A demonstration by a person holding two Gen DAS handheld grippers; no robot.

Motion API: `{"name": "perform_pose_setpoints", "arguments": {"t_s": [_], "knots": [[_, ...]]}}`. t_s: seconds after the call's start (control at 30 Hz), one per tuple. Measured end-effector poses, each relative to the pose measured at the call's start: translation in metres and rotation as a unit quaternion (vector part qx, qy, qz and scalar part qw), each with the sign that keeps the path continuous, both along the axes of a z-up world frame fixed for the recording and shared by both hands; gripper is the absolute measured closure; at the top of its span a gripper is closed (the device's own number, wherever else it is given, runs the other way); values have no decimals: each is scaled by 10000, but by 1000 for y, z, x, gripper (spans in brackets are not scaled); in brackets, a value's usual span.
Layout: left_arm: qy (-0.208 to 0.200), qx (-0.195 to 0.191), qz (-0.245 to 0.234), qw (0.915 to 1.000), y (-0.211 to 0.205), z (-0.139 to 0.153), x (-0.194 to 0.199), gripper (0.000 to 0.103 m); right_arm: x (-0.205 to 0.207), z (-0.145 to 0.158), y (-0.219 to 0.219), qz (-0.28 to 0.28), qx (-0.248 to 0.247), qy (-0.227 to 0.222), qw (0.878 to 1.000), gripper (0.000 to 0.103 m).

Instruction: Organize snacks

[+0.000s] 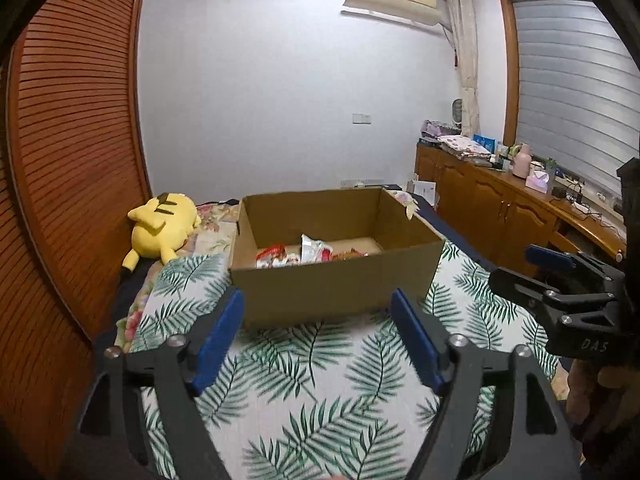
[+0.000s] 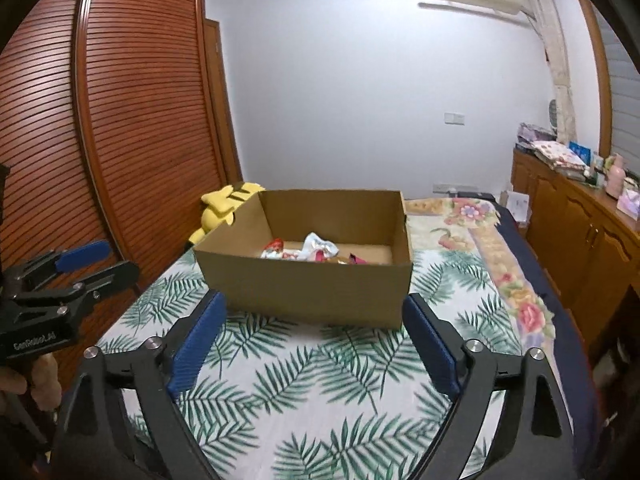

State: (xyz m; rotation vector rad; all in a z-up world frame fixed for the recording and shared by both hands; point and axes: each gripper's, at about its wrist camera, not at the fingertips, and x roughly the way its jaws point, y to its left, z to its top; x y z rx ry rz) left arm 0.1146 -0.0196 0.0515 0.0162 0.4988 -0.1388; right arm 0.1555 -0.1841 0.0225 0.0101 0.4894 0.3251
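Note:
An open cardboard box [image 1: 340, 284] [image 2: 308, 292] stands on a leaf-print cloth on the bed. Several snack packets [image 1: 308, 250] [image 2: 316, 250], red and white, lie on its floor. My left gripper [image 1: 316, 304] hangs over the cloth just short of the box's near wall, its blue pads wide apart with nothing between them. My right gripper [image 2: 314, 308] is likewise open and empty in front of the box. Each gripper also shows at the edge of the other's view: the right gripper [image 1: 516, 264] and the left gripper [image 2: 108, 260].
A yellow plush toy [image 1: 160, 226] lies left of the box beside a slatted wooden wardrobe [image 1: 72, 160]. A wooden sideboard [image 1: 500, 200] with clutter runs along the right under a shuttered window. The leaf-print cloth [image 1: 320, 380] spreads between me and the box.

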Motion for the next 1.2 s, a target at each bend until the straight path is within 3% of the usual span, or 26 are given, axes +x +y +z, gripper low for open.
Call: {"name": "perform_pose_setpoints", "arguments": {"t_s": [0.1,0.2,0.33,0.77,1.2], "knots": [[11,35,35,10000,-1,-6,-15,20,-15,-3,-1,-73,-2,-65,10000,0],[4,58,142,9999,-3,-11,-28,19,-27,-6,-2,-114,37,-114,9999,0],[-79,87,322,9994,-2,-14,-46,10,-42,-7,-3,-226,-11,-193,9996,0],[-239,348,467,9980,-6,-15,-77,9,-78,-7,-2,-394,-177,-395,9983,0],[-249,233,418,9985,-7,-19,-85,9,-88,-11,-1,-543,-262,-422,9973,0]]}}
